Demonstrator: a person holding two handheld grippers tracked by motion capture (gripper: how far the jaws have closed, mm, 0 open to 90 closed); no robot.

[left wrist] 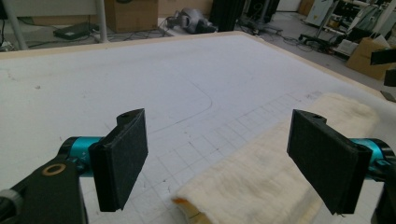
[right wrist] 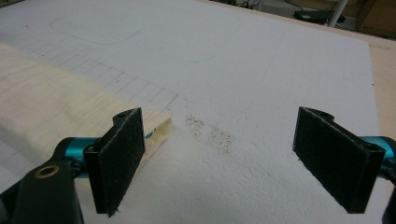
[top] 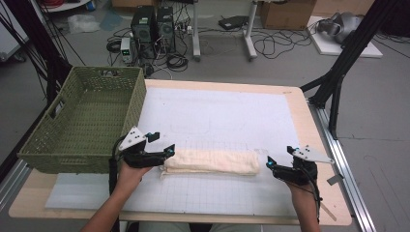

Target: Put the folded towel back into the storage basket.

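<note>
A cream towel (top: pixel 210 162), folded into a long narrow strip, lies on the white gridded mat (top: pixel 217 116) near the front of the table. My left gripper (top: pixel 163 143) sits at the towel's left end, jaws wide apart. In the left gripper view the towel (left wrist: pixel 261 172) lies low between the jaws of the left gripper (left wrist: pixel 219 154), and the pads do not touch it. My right gripper (top: pixel 279 155) is just off the towel's right end, also open. In the right gripper view the towel's end (right wrist: pixel 42 107) lies behind the left pad, with bare mat between the jaws of the right gripper (right wrist: pixel 233 158).
A green woven basket (top: pixel 82 121) stands at the table's left, close behind my left gripper. The wooden table edge (top: pixel 314 145) runs along the right. Beyond the table, computers and cables lie on the floor, and black frame legs stand at the right.
</note>
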